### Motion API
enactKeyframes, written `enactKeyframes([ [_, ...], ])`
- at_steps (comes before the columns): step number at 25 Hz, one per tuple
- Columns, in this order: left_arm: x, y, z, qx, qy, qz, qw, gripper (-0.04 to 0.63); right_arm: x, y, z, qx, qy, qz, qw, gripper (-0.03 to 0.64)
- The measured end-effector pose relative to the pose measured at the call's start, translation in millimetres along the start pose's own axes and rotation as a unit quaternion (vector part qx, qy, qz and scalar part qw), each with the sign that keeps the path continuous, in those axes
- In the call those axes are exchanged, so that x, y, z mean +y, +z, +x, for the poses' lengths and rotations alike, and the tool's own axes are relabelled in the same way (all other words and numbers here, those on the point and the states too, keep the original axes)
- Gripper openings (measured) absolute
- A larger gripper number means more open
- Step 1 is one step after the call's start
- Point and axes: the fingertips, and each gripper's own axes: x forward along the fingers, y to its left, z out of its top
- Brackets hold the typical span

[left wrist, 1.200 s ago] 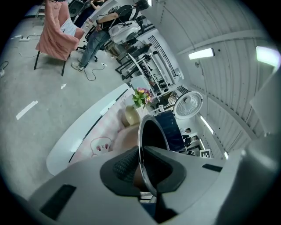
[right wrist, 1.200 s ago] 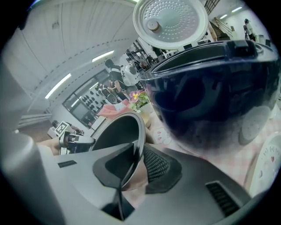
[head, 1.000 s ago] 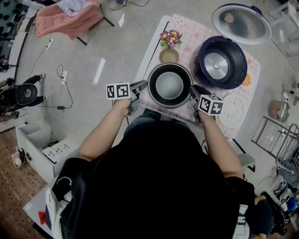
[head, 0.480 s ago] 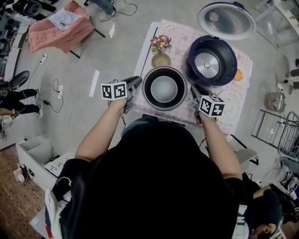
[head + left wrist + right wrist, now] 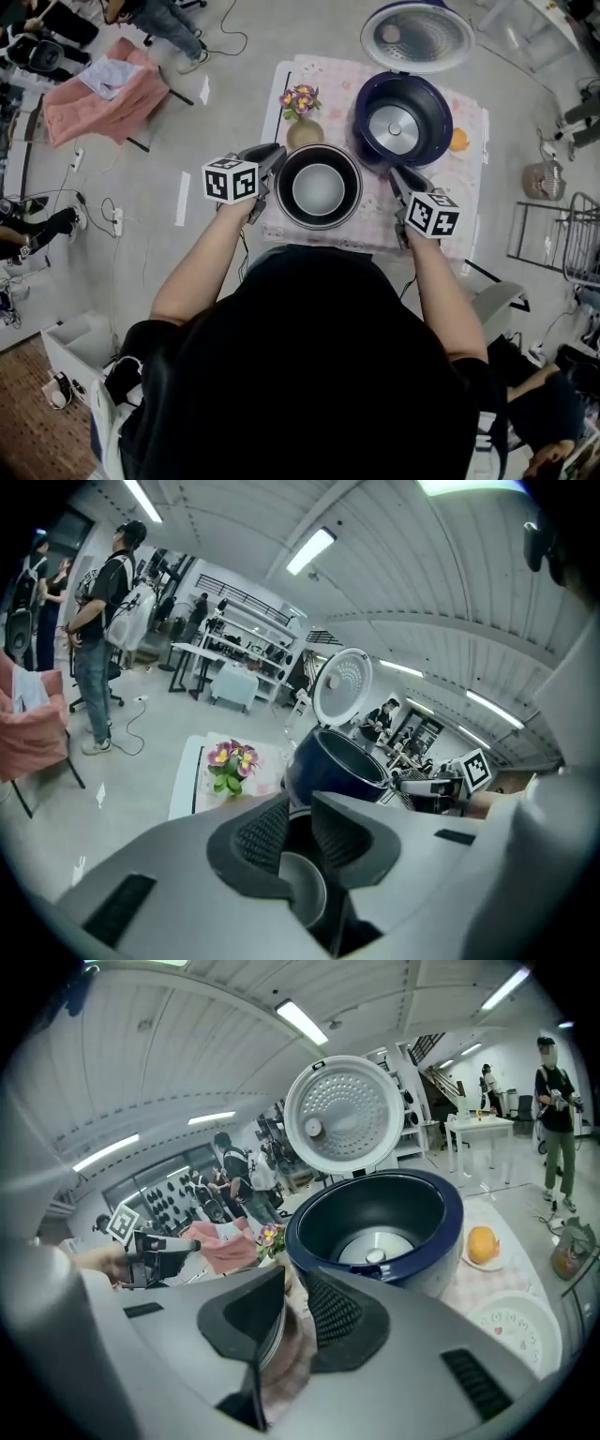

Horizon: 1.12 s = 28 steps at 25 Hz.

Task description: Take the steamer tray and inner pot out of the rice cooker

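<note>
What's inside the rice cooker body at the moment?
Only the bare silver heating plate with its centre button shows at the bottom of the rice cooker; no pot or tray. The inner pot is outside, beside it. The cooker's near inner wall is hidden by its rim.

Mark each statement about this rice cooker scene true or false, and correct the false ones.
1. The lid of the rice cooker stands open. True.
2. The inner pot sits inside the rice cooker. False: it is outside the cooker, on the person's side of it, close to the vase of flowers.
3. The right gripper is clamped on the inner pot's rim. True.
4. The orange lies inside the inner pot. False: it lies beside the rice cooker, and the pot holds nothing.
</note>
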Motion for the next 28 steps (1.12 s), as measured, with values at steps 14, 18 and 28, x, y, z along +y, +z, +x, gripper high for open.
enactKeyframes([
  [14,-43,30,34,0.011,-0.063,0.063,0.9959,0.077,-29,9,-46,-0.04,-0.067,0.005,0.997,0.067],
  [18,-52,37,43,0.011,-0.07,0.083,0.994,0.077,-37,9,-54,-0.048,-0.08,0.01,0.996,0.064],
  [28,-79,34,59,0.025,-0.084,0.119,0.989,0.077,-47,10,-73,-0.058,-0.103,0.013,0.993,0.058],
])
